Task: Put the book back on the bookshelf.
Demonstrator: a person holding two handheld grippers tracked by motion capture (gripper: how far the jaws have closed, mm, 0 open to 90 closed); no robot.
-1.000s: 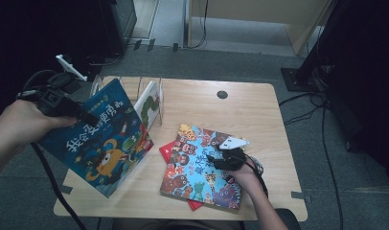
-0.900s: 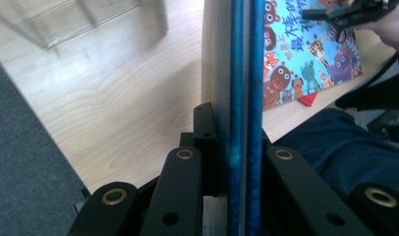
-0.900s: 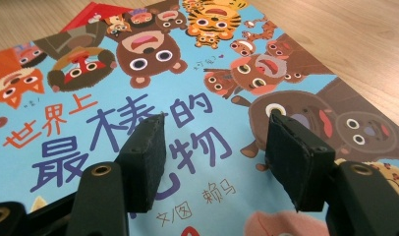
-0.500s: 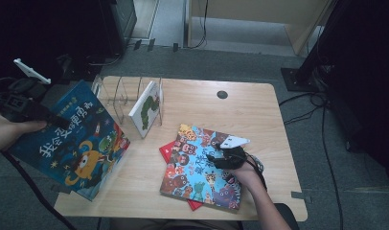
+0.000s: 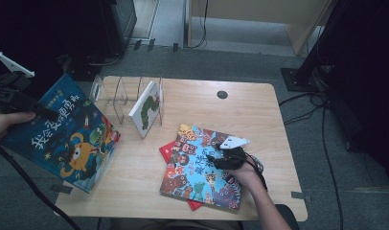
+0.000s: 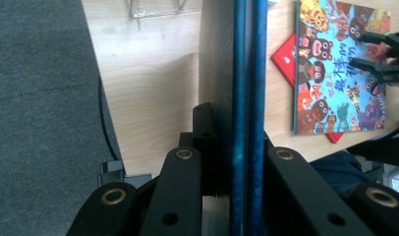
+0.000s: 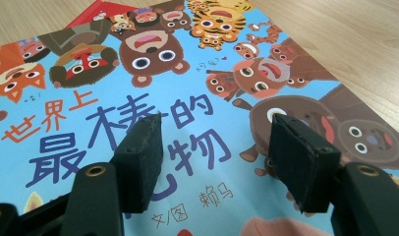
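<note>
Moved further left off the table edge, the dark blue book (image 5: 58, 132) stays clamped in the left gripper (image 6: 234, 167); the right gripper (image 7: 214, 147), jaws just widening with nothing between them, rests on the light blue book (image 5: 202, 167).

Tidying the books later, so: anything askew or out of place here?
Yes. The light blue animal book lies crooked on a red book, whose corners poke out. The white book leans tilted in the wire rack, not upright.

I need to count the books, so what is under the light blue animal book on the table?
A red book lies under the light blue animal book; only its corners stick out at the left and bottom. Its cover is hidden, as is anything else beneath.
</note>
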